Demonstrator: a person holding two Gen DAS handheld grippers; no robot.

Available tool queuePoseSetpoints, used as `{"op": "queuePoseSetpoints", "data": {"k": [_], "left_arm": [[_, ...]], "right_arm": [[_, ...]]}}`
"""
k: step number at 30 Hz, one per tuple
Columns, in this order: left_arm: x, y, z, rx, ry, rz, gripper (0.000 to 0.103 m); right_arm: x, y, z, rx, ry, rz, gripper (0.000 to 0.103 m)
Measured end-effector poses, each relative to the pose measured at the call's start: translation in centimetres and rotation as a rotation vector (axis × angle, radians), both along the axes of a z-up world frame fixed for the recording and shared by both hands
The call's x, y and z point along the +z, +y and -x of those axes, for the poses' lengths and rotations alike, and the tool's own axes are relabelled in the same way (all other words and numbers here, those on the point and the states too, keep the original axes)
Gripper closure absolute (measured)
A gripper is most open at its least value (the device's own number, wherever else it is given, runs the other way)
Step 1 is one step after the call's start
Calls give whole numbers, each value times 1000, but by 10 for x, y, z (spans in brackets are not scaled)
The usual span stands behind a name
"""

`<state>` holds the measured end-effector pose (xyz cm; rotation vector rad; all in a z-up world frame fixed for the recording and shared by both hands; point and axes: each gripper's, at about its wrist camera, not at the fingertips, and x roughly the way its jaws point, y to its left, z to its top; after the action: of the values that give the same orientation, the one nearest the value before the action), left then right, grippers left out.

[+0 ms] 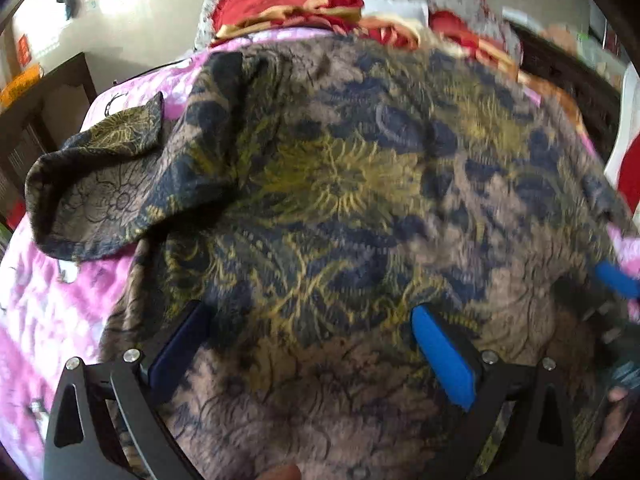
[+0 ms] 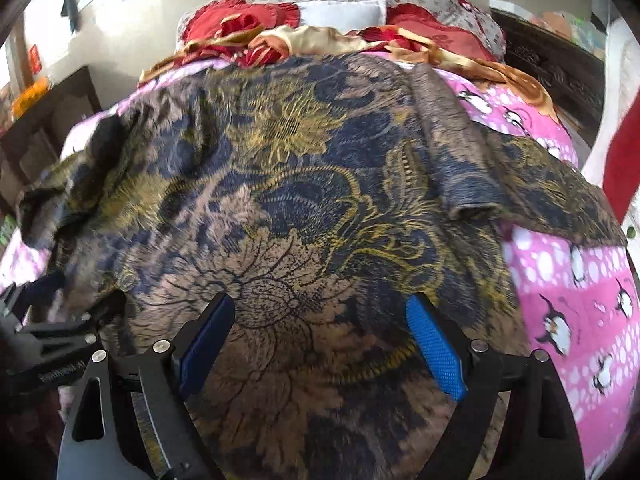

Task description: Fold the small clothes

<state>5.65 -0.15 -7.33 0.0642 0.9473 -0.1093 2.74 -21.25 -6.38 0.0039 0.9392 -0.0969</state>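
Bed: pink penguin sheet (image 2: 560, 280), red bedding (image 2: 240, 28) heaped at 12 o'clock.
Shirt: patterned shirt (image 2: 300, 200) spread flat across the sheet, likely laid out for folding; one sleeve (image 1: 100, 184) lies out at 9 o'clock in the left view.
Left gripper (image 1: 312, 344): jaws spread, nothing between them, over the hem.
Right gripper (image 2: 320, 340): jaws spread wide, empty, likely placed for a two-point hem pinch.

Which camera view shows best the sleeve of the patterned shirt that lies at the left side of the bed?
The left wrist view. There the left sleeve lies whole and fairly sharp on the pink sheet, its cuff open. In the right wrist view that sleeve sits blurred at the picture's left edge.
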Motion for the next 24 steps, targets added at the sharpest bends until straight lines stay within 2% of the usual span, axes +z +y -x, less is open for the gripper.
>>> {"op": "queuePoseSetpoints", "data": {"k": [4, 13, 24], "left_arm": [[-4, -1, 0, -5, -14, 1, 0], [-4, 4, 5, -3, -11, 25, 0], [-4, 2, 6, -4, -12, 11, 0]], "right_arm": [[-6, 6, 1, 1, -18, 37, 9], [-8, 2, -2, 1, 0, 4, 1], [-11, 6, -3, -6, -5, 27, 0]]}}
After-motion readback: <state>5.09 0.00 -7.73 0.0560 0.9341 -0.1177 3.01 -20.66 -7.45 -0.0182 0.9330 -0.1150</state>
